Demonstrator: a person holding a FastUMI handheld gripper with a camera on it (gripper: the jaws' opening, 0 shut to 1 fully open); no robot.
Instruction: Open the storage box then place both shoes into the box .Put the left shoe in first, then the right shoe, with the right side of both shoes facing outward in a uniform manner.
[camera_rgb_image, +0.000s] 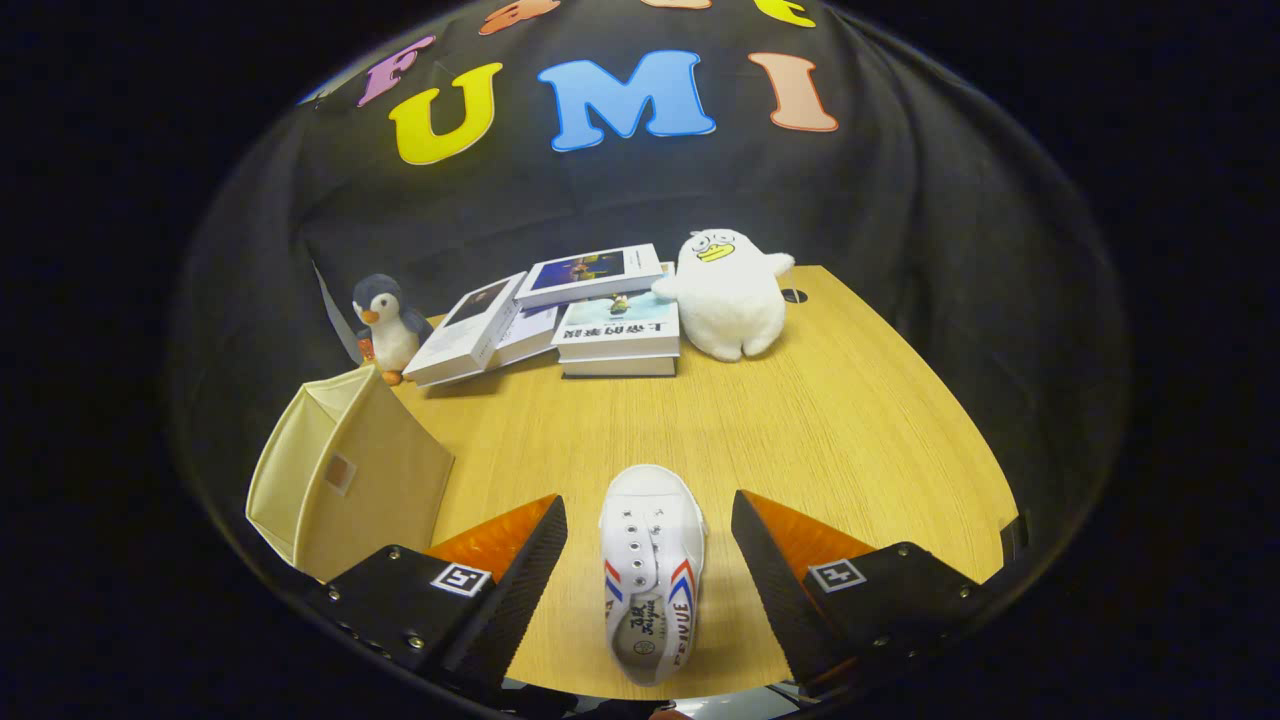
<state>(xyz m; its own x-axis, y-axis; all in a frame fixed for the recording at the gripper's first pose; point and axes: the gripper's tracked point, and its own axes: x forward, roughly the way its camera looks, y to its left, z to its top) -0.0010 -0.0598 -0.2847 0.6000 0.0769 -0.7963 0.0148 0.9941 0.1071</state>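
My claw (650, 560) is spread wide, and a white shoe (652, 570) lies on the desk (850, 430) between its fingers, touching neither. The toe points to 12 o'clock, away from me, and the heel opening is nearest me.

I judge the step in hand to be the grasp of this shoe. To do it well I should lower the claw until the ribbed pads flank the sides near the lacing, keep the shoe centred so both fingers meet it together, and close gently; the canvas looks soft and may fold if I pinch too high. A grip near the middle should keep the toe from drooping.

The storage box (345, 480), cream fabric, stands at about 10 o'clock from the claw, just beyond my left finger (520, 570). I cannot tell whether its opening is clear from here.

Farther off at 12 o'clock lie books (610, 330), with a white duck plush (730, 295) at 1 o'clock and a penguin toy (385, 325) at 11.
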